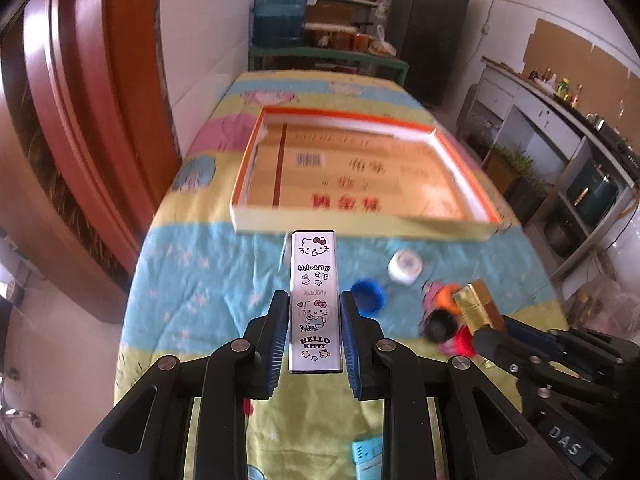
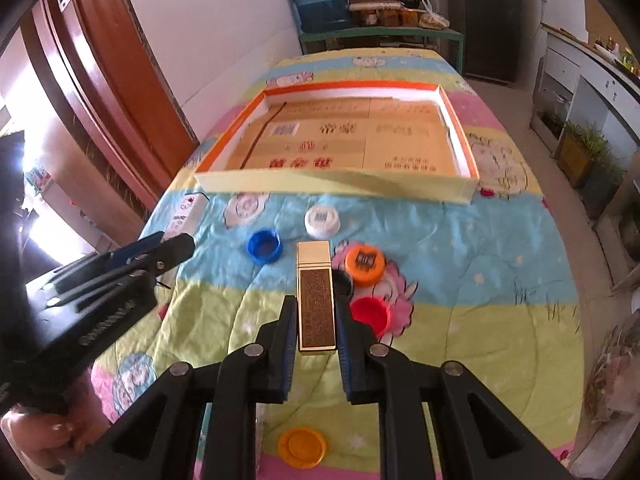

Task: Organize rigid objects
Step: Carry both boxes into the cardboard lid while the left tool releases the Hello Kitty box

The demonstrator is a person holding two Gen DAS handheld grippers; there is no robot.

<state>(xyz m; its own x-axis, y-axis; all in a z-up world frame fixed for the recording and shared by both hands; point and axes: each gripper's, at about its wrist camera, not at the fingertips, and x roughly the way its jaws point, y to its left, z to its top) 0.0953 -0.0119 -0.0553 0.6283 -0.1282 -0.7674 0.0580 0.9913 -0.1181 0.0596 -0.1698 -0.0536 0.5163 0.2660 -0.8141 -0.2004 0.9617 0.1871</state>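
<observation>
My left gripper (image 1: 314,304) is shut on a silver Hello Kitty box (image 1: 315,280), held above the quilt short of the shallow orange-rimmed cardboard tray (image 1: 280,224). My right gripper (image 2: 316,308) is shut on a gold and brown box (image 2: 315,292), also above the quilt; that box shows at the right of the left wrist view (image 1: 478,304). The left gripper shows at the left of the right wrist view (image 2: 160,252). The tray (image 2: 340,188) holds only a flat cardboard liner.
Loose bottle caps lie on the quilt: blue (image 2: 264,246), white (image 2: 322,222), orange (image 2: 365,265), black (image 2: 343,280), red (image 2: 370,314), and a flat orange one near me (image 2: 302,447). A light blue box (image 1: 366,454) lies near the front. A red door stands left.
</observation>
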